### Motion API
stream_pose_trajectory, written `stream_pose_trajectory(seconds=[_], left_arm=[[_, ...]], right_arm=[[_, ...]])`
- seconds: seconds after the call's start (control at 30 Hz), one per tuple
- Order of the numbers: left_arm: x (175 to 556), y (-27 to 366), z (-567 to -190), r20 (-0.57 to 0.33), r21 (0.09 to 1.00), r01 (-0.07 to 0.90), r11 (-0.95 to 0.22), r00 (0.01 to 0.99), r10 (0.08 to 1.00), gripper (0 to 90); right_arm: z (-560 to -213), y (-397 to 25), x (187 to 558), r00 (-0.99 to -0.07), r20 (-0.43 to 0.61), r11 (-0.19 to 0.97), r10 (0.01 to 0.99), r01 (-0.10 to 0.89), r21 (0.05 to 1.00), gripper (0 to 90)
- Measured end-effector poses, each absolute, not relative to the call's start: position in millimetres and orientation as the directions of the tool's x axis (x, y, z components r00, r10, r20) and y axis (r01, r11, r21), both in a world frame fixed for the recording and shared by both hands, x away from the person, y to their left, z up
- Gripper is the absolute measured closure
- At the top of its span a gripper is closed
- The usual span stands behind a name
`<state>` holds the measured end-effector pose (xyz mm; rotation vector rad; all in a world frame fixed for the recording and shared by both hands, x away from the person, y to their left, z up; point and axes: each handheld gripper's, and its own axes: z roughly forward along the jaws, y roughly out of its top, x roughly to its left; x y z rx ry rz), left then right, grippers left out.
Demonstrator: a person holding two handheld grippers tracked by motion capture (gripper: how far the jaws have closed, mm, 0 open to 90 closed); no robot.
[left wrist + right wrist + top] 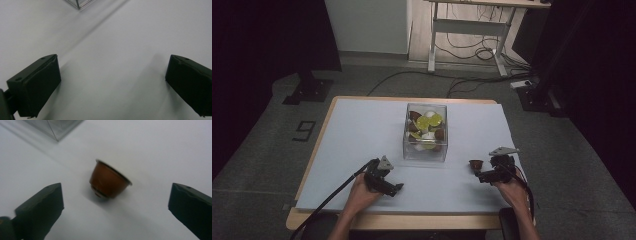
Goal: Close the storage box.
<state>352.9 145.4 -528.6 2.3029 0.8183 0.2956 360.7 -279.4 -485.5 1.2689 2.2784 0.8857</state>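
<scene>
A clear plastic box holds several coffee capsules, yellow, brown and white, at the middle of the pale blue mat. One brown capsule stands on the mat to the right of the box. My right gripper is open just behind that capsule, its jaws spread wide on either side and not touching it. My left gripper is open near the front left of the box, over bare mat with nothing between its jaws. A corner of the box peeks in at the top.
The mat covers a wooden table. Beyond the far edge are a desk frame and loose cables on the floor. Bare mat lies left of the box and along the front edge.
</scene>
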Motion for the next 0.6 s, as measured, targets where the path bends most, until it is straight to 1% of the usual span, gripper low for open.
stream_pose_trajectory(seconds=[0.23,0.47,0.6], left_arm=[[353,145,-529,-0.008,0.659,0.477,-0.582,0.778,0.628,0.0],[353,145,-529,-0.008,0.658,0.477,-0.583,0.778,0.628,0.0],[352,145,-529,-0.008,0.657,0.477,-0.584,0.779,0.627,0.0]], right_arm=[[-502,-286,365,-0.505,-0.041,0.403,0.862,0.634,0.659,0.0],[-522,-290,371,-0.527,-0.019,0.436,0.849,0.681,0.589,0.0],[-525,-292,371,-0.536,-0.004,0.43,0.844,0.674,0.6,0.0]])
